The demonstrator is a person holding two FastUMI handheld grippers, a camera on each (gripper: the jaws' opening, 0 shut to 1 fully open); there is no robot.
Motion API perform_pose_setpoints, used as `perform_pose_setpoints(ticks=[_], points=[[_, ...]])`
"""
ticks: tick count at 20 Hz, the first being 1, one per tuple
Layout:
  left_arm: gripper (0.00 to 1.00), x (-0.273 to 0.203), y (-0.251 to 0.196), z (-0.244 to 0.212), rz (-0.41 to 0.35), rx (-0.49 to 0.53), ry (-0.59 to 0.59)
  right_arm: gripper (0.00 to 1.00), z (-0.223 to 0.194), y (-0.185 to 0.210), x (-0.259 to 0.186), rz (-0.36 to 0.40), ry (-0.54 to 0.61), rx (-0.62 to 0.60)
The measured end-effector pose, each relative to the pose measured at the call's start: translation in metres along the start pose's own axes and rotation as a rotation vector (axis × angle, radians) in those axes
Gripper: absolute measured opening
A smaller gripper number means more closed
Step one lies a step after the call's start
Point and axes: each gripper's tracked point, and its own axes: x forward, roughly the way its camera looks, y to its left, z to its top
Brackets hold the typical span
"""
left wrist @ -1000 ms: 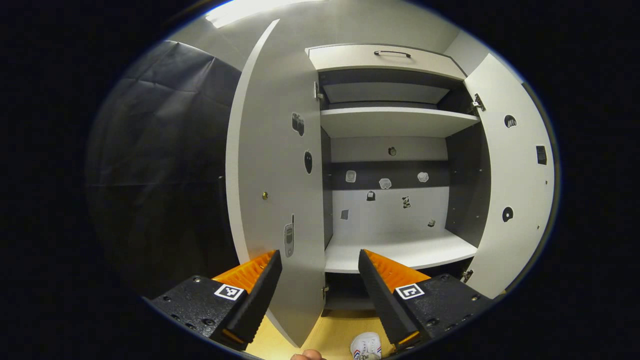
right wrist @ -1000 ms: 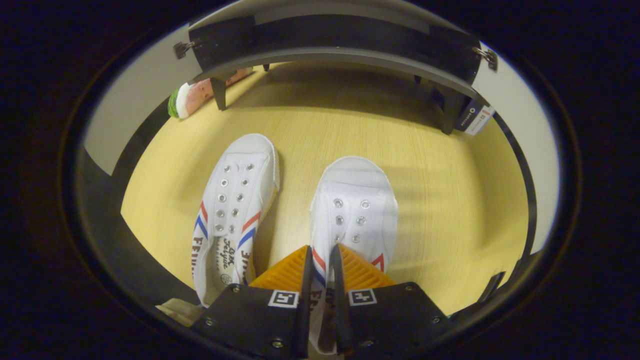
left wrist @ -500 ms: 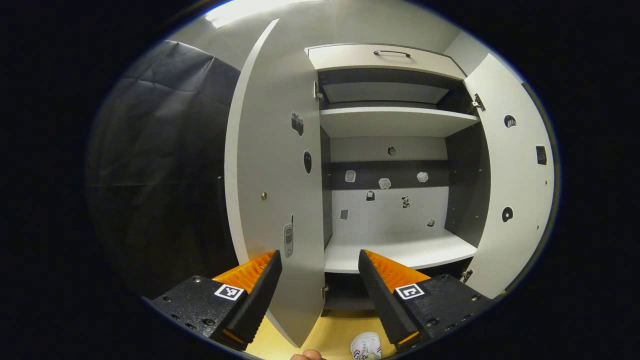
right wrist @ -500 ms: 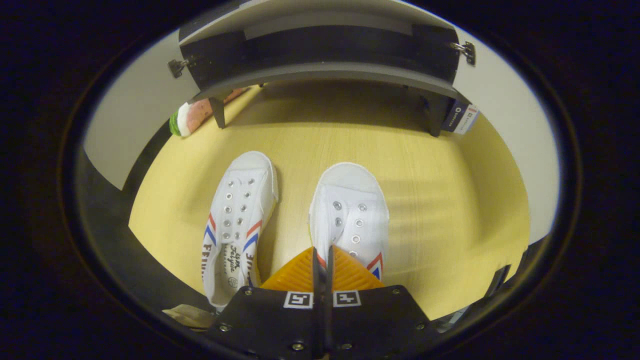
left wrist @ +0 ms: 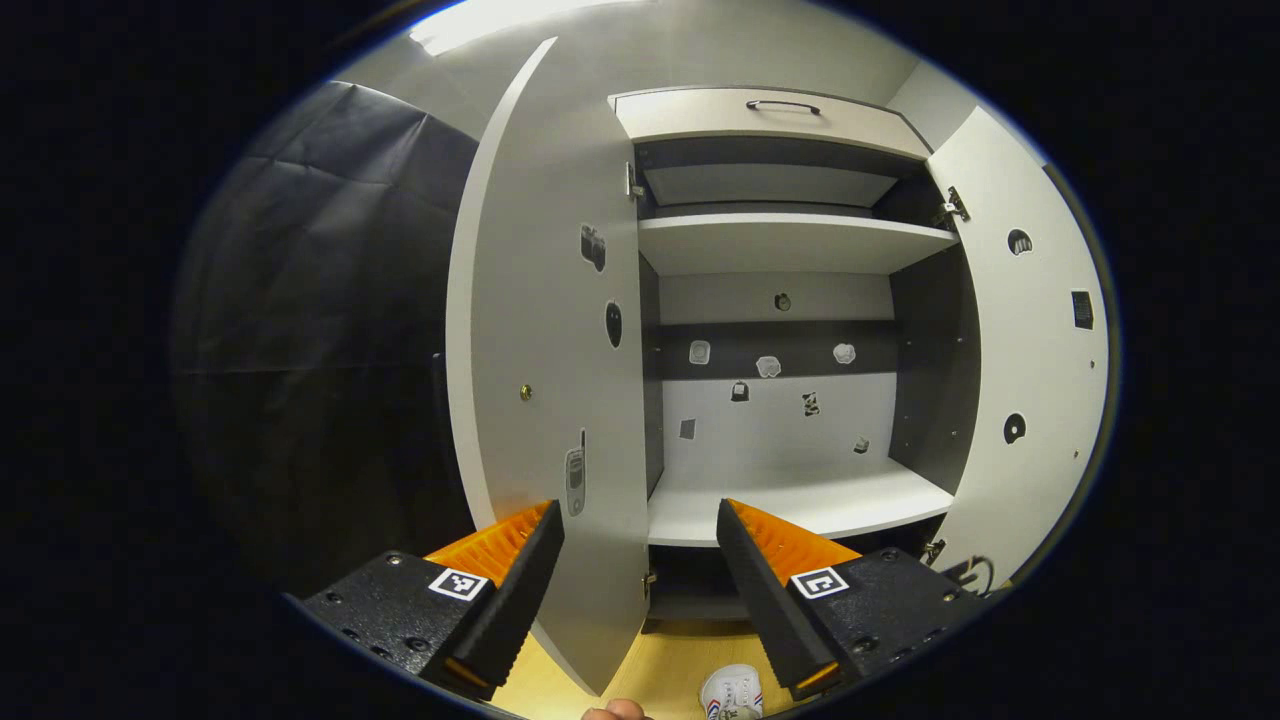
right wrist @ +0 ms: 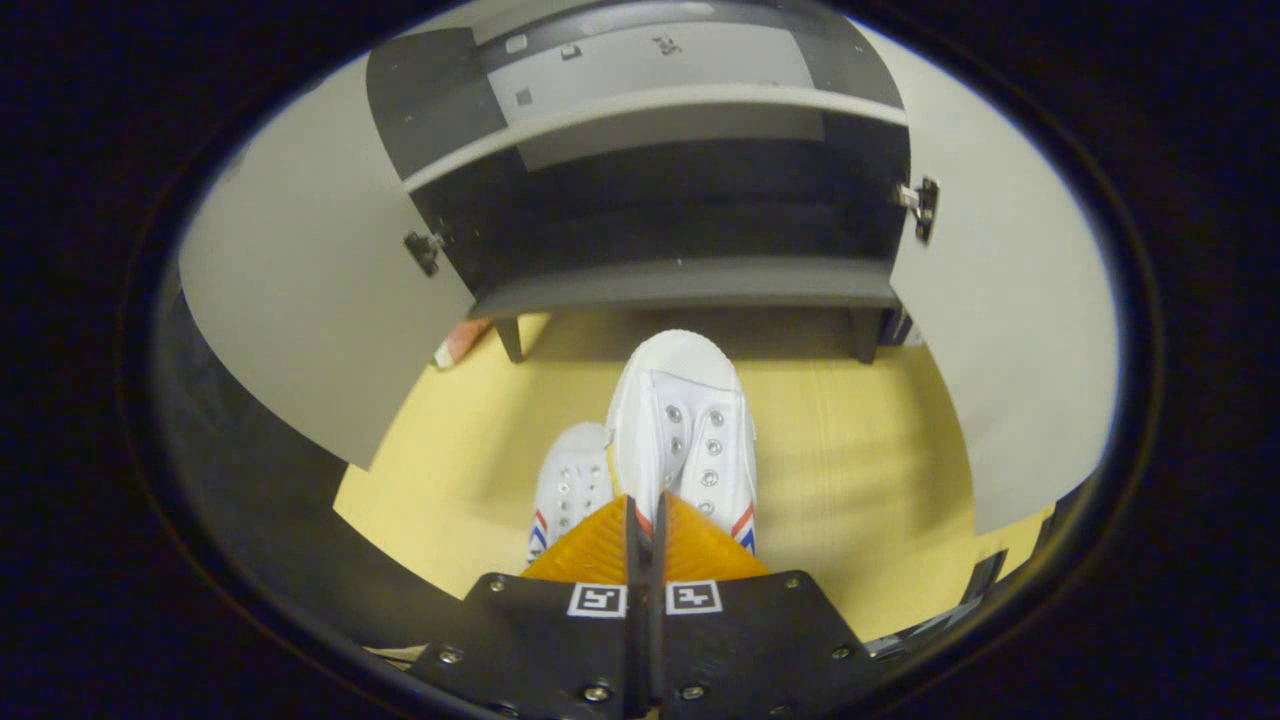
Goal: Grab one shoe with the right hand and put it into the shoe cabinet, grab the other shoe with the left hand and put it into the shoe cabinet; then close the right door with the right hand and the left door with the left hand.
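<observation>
Right tool (right wrist: 645, 520) clamps lifted shoe (right wrist: 685, 430) | left tool (left wrist: 640, 560) open, facing cabinet (left wrist: 790, 240)

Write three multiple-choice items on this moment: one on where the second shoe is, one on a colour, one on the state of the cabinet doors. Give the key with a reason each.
1. Where is the shoe that the right gripper does not hold?
A. on the floor
B. on a cabinet shelf
C. in the left gripper

2. What colour is the floor?
A. grey
B. yellow wood tone
C. blue

3. How do the two cabinet doors stand?
A. both closed
B. one closed
C. both open

Key: 1 A, it lies on the floor beside the held shoe. 2 B, the boards show pale yellow. 3 C, the left door and right door swing outward, baring the shelves.
</observation>
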Motion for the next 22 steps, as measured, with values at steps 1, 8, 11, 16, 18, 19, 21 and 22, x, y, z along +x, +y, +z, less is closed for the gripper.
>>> perform_pose_setpoints(ticks=[1, 8, 11, 16, 18, 19, 21, 22], points=[[0.95, 0.000, 0.000, 0.000, 0.001, 0.000, 0.000, 0.00, 0.022, 0.007, -0.008, 0.013, -0.042, 0.001], [0.94, 0.001, 0.000, 0.001, 0.003, -0.005, -0.007, 0.00, 0.192, 0.030, -0.071, 0.044, -0.335, -0.051], [0.94, 0.002, -0.001, 0.000, 0.006, -0.006, -0.008, 0.00, 0.259, 0.029, -0.092, 0.025, -0.461, -0.076], [0.94, 0.006, -0.002, 0.001, 0.011, -0.007, -0.010, 0.00, 0.335, 0.002, -0.102, -0.045, -0.574, -0.105], [0.94, 0.008, -0.001, 0.000, 0.015, -0.004, -0.009, 0.00, 0.352, -0.007, -0.096, -0.078, -0.592, -0.097], [0.94, 0.008, -0.002, 0.000, 0.016, -0.001, -0.008, 0.00, 0.363, -0.013, -0.090, -0.099, -0.595, -0.093], [0.94, 0.009, -0.002, 0.000, 0.019, 0.003, -0.006, 0.00, 0.379, -0.026, -0.077, -0.126, -0.592, -0.077], [0.94, 0.009, -0.002, 0.000, 0.019, 0.005, -0.006, 0.00, 0.384, -0.030, -0.069, -0.135, -0.585, -0.066]])
